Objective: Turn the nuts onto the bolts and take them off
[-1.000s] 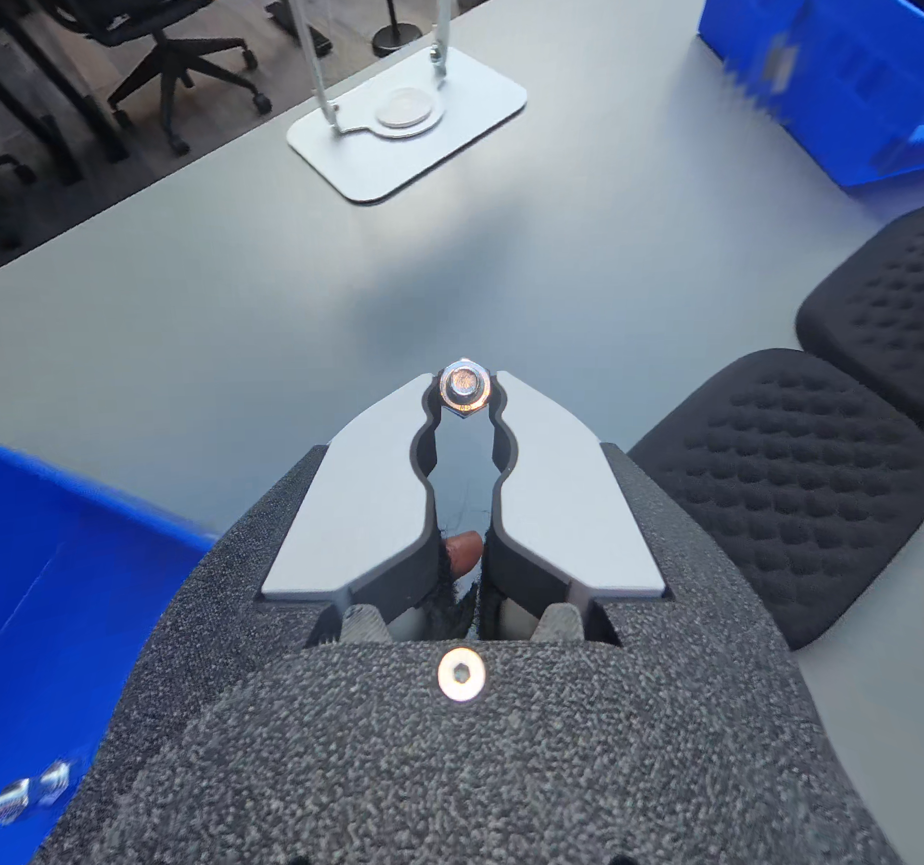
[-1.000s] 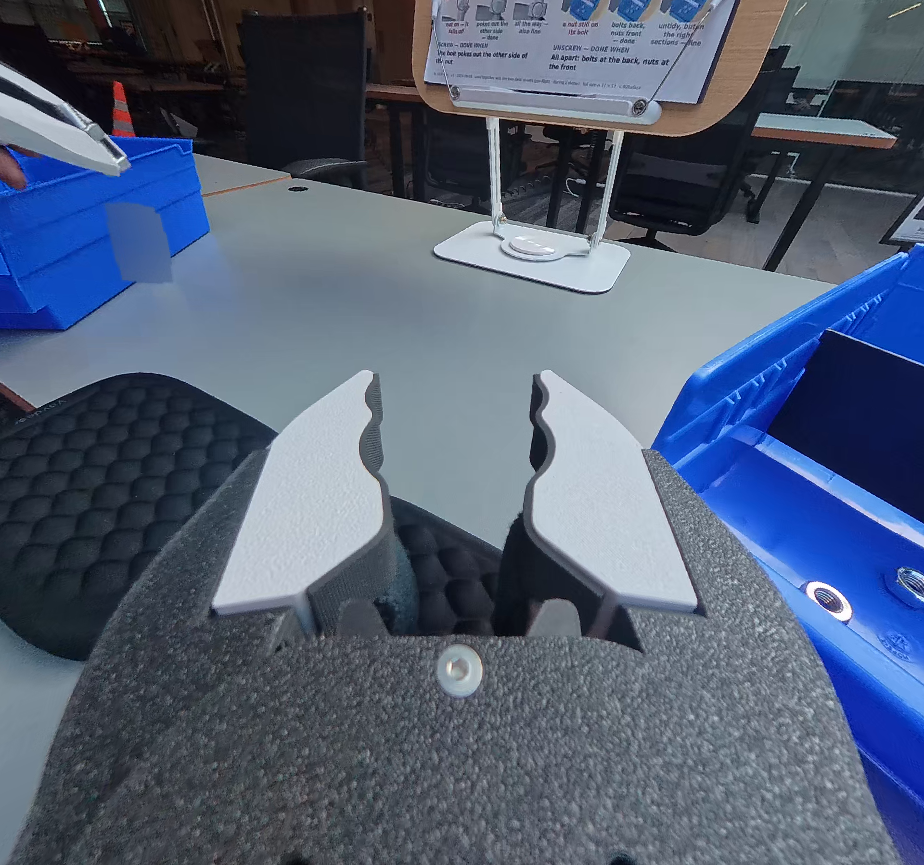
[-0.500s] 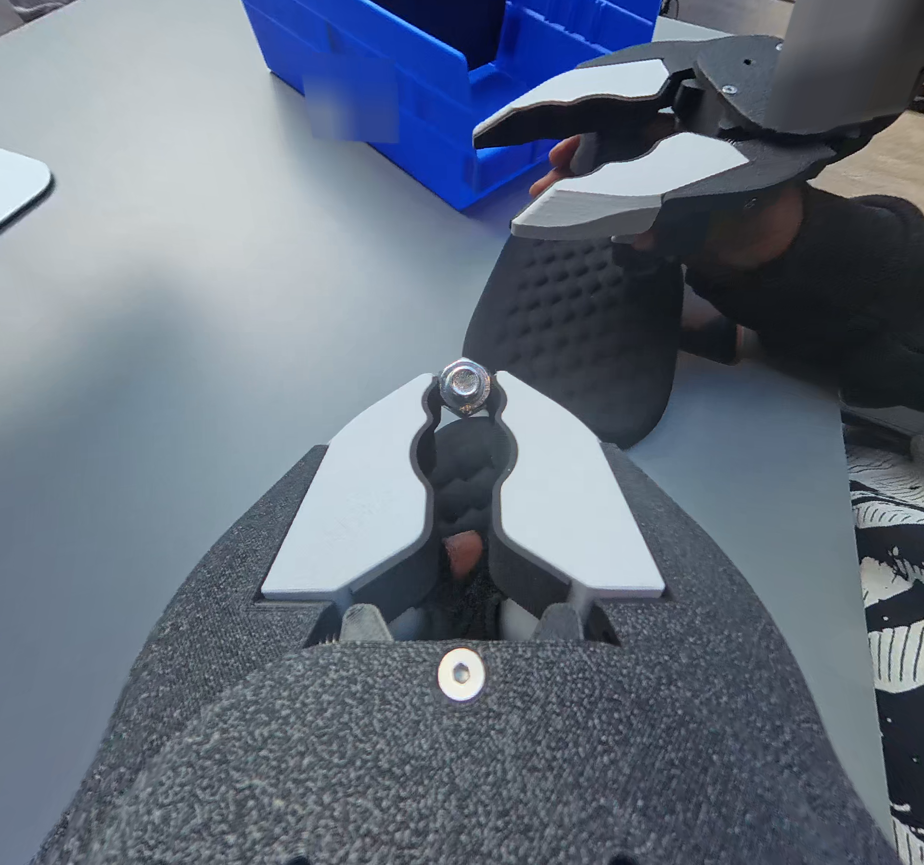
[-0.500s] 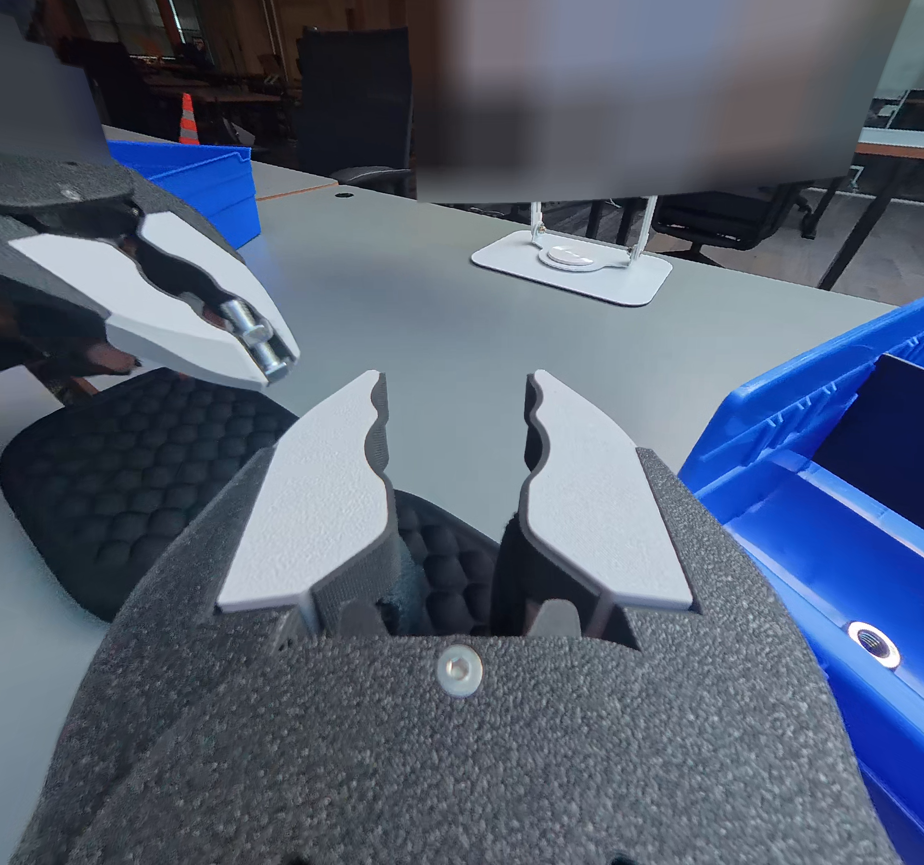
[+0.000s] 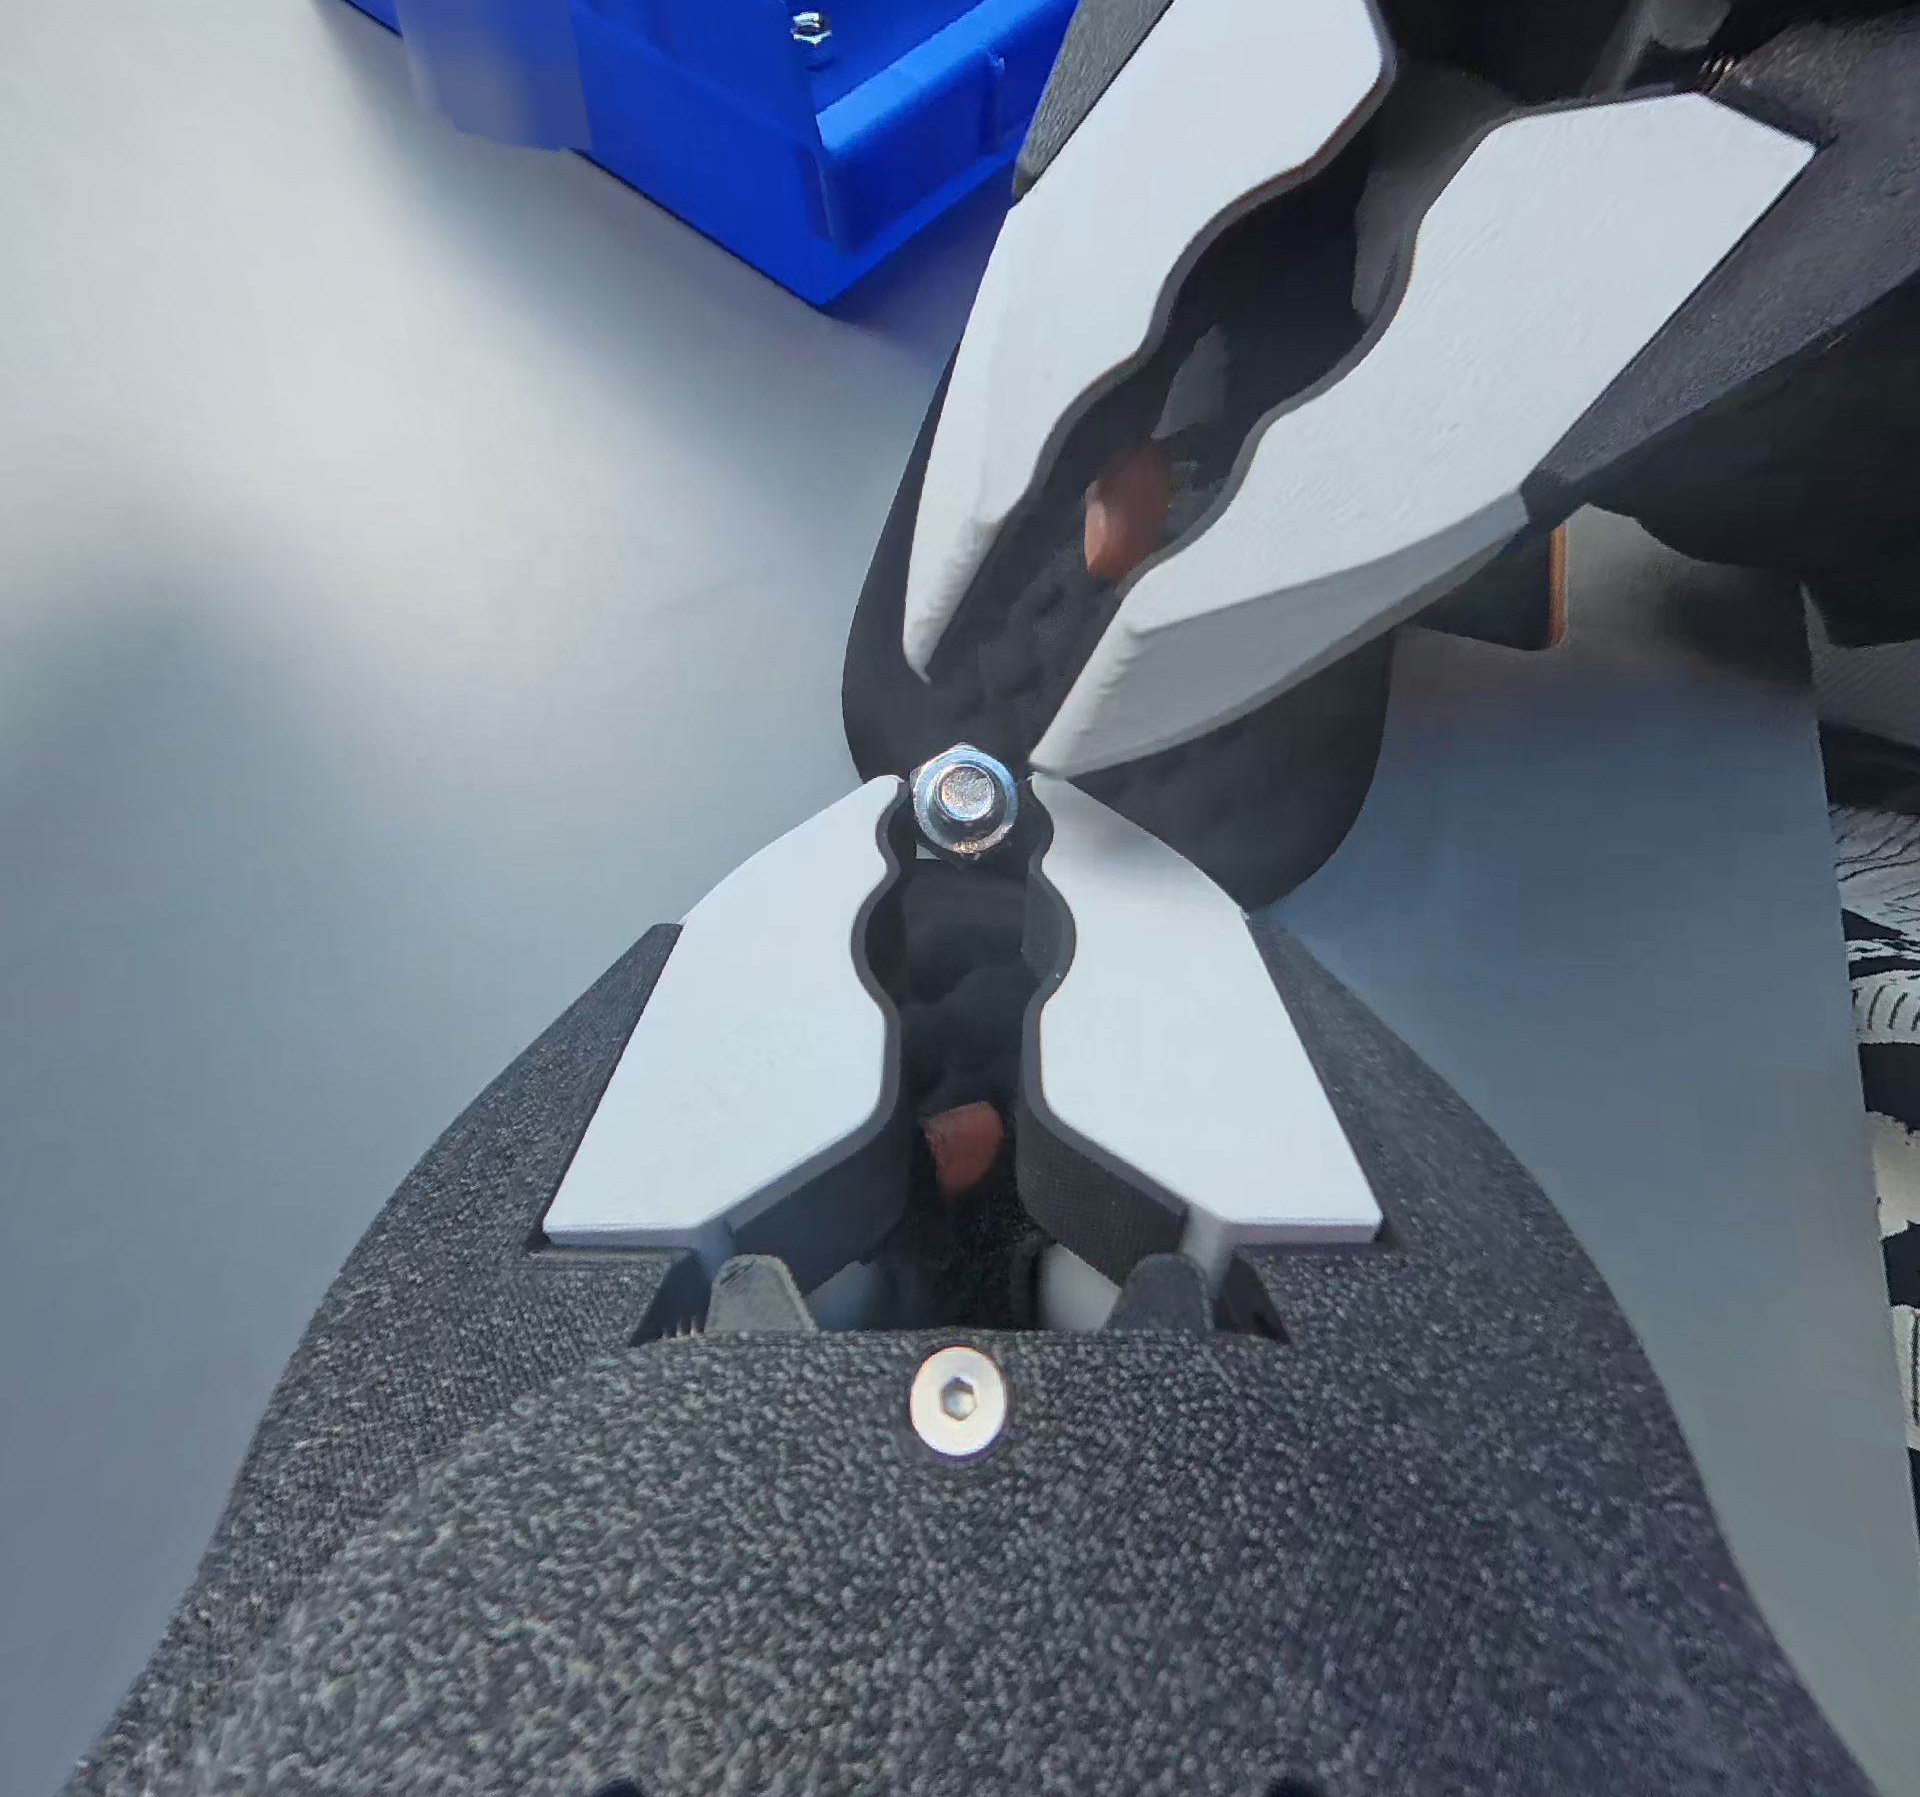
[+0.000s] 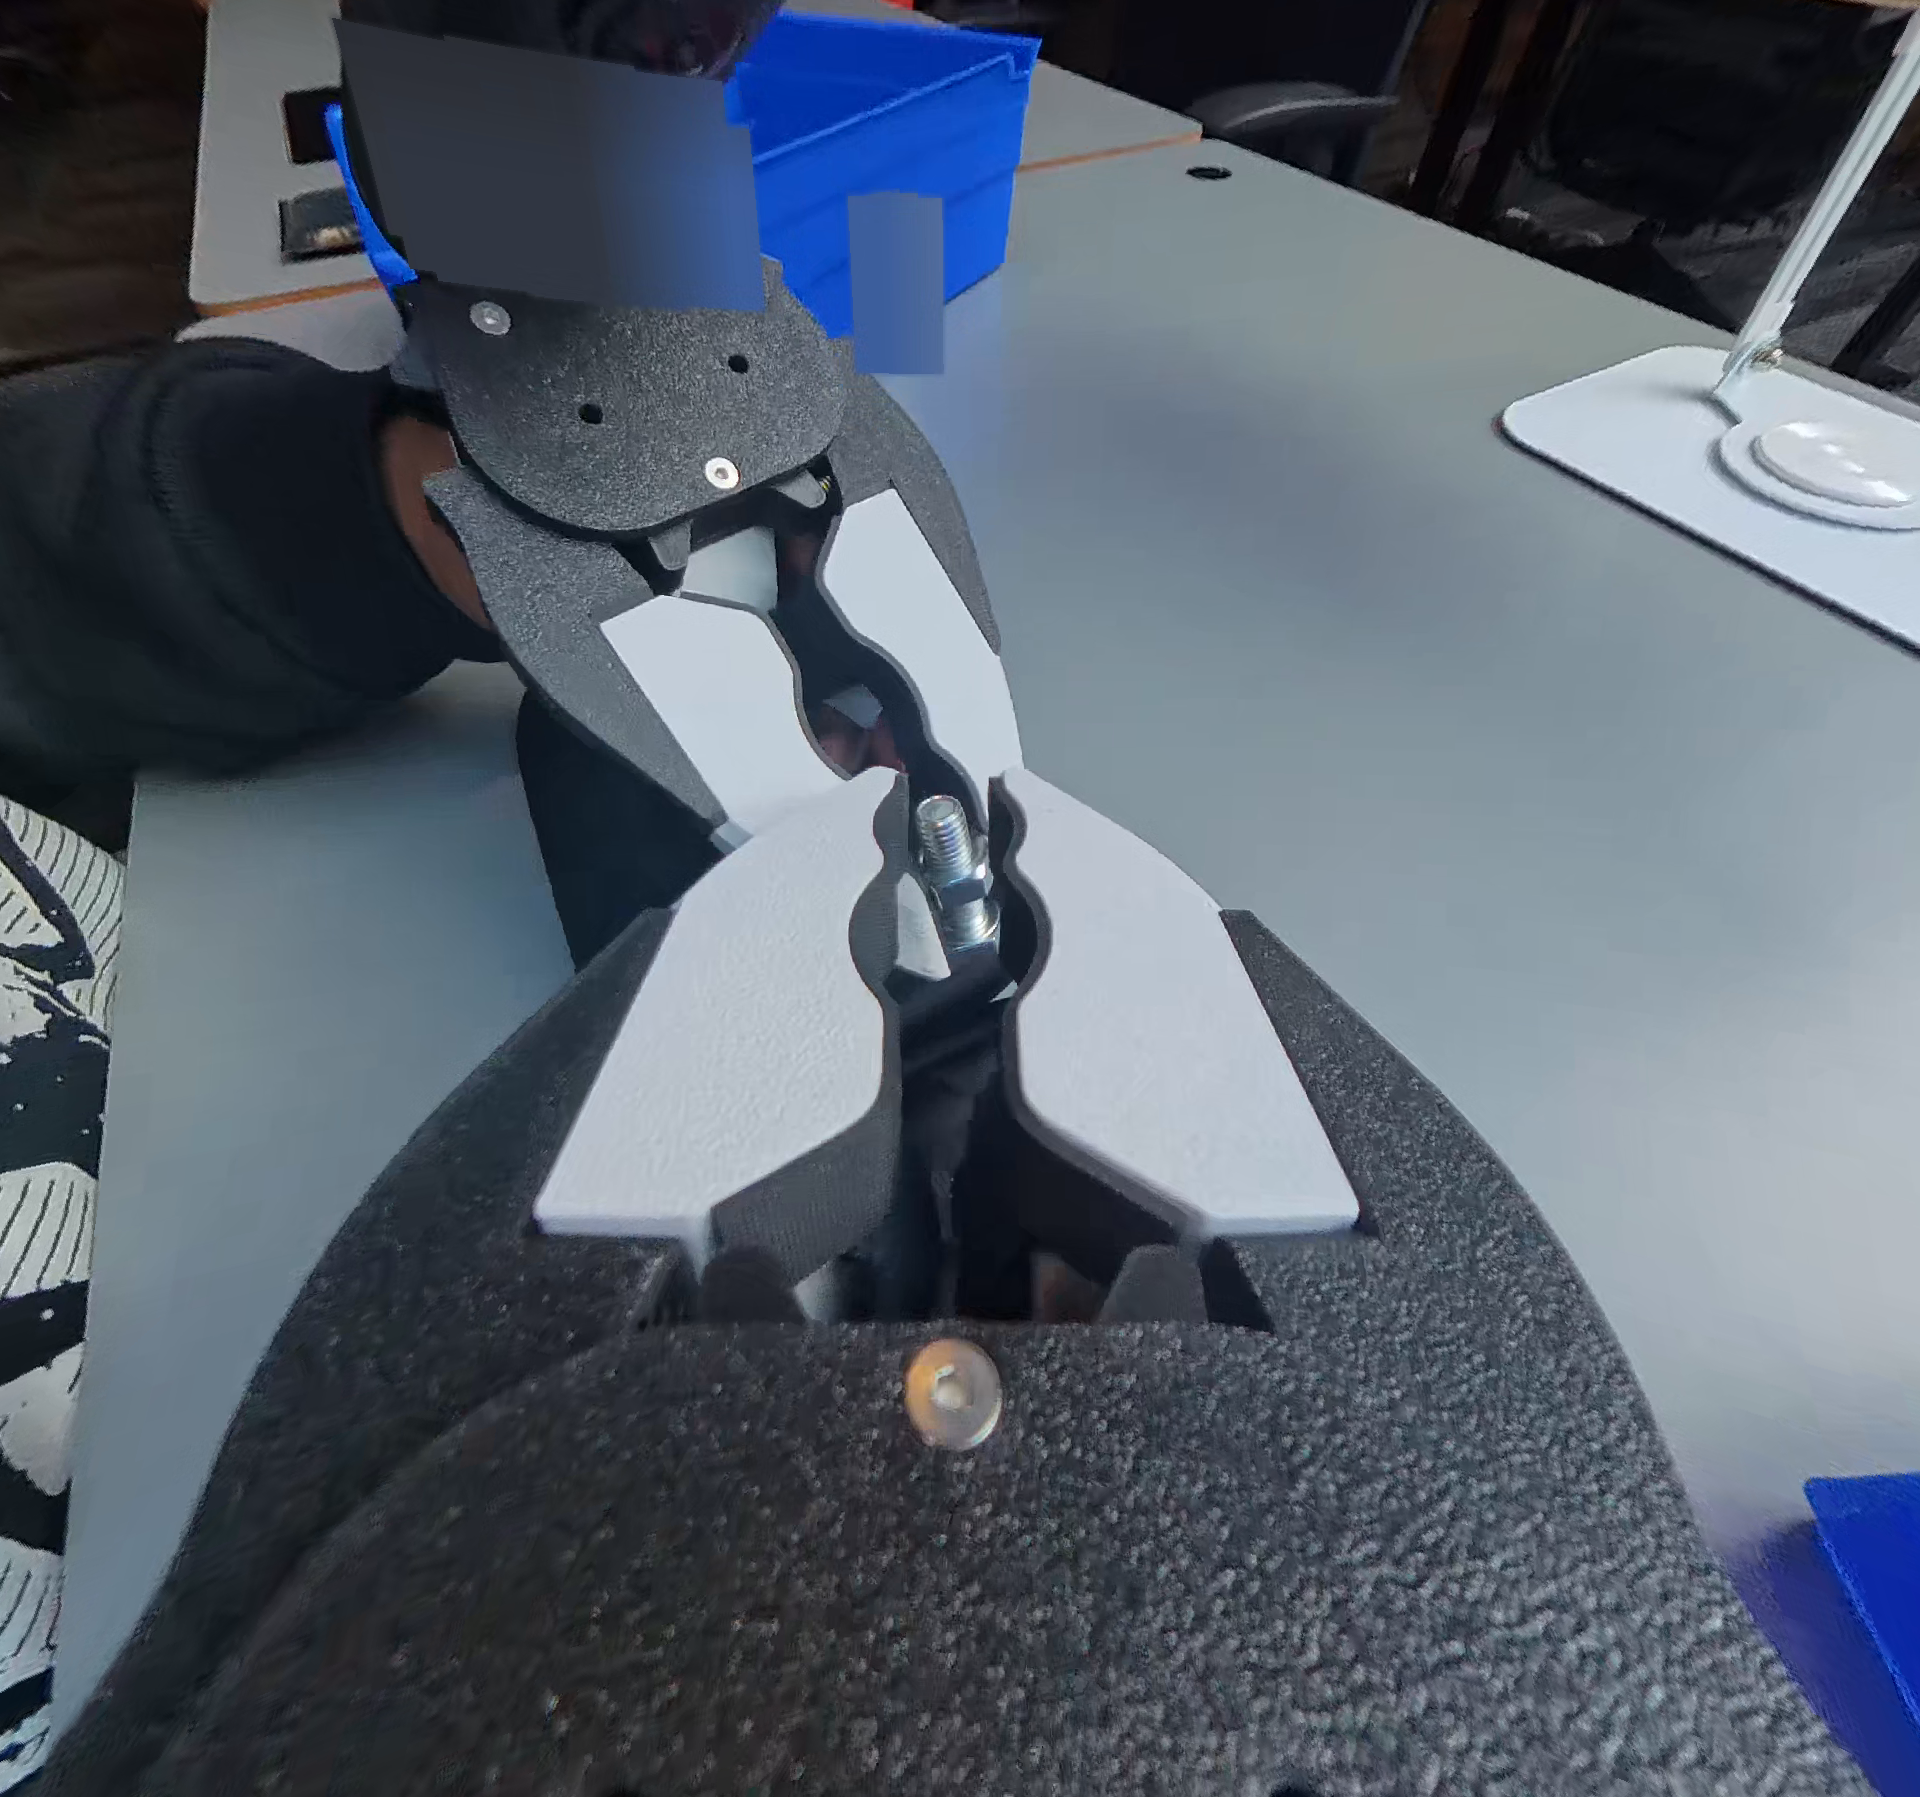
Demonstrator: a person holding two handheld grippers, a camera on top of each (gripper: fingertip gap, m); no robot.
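Here the two tongs meet nose to nose above the grey table (image 5: 312, 604). The left gripper (image 5: 961, 797) is clamped at its very tips on a small steel bolt (image 5: 964, 805), whose round head faces its camera with a nut (image 5: 940, 838) seated on the shank; in the right wrist view the same bolt (image 6: 954, 880) shows side-on, threaded end up and tilted, with the nut (image 6: 971, 900) partway down the thread. The right gripper (image 6: 945, 791) comes in from the opposite side, its grey fingers (image 6: 769, 999) partly parted so that they stand on either side of the bolt and nut; whether the pads actually touch the nut cannot be told. From the left wrist view the right gripper (image 5: 977, 708) slants down from the upper right, tips just beside the bolt head, with a black sleeve behind it. In the right wrist view the left gripper (image 6: 940, 781) reaches in from the upper left, held by a hand in a black sleeve (image 6: 208, 542).

Under the tools lies a black dimpled pad (image 5: 1226, 812). A blue bin (image 5: 831, 64) stands further back on the table with a loose nut (image 5: 808, 31) on its ledge; another blue bin (image 6: 894, 137) sits behind the left gripper. A white stand base (image 6: 1662, 480) rests at the right, dark office chairs beyond
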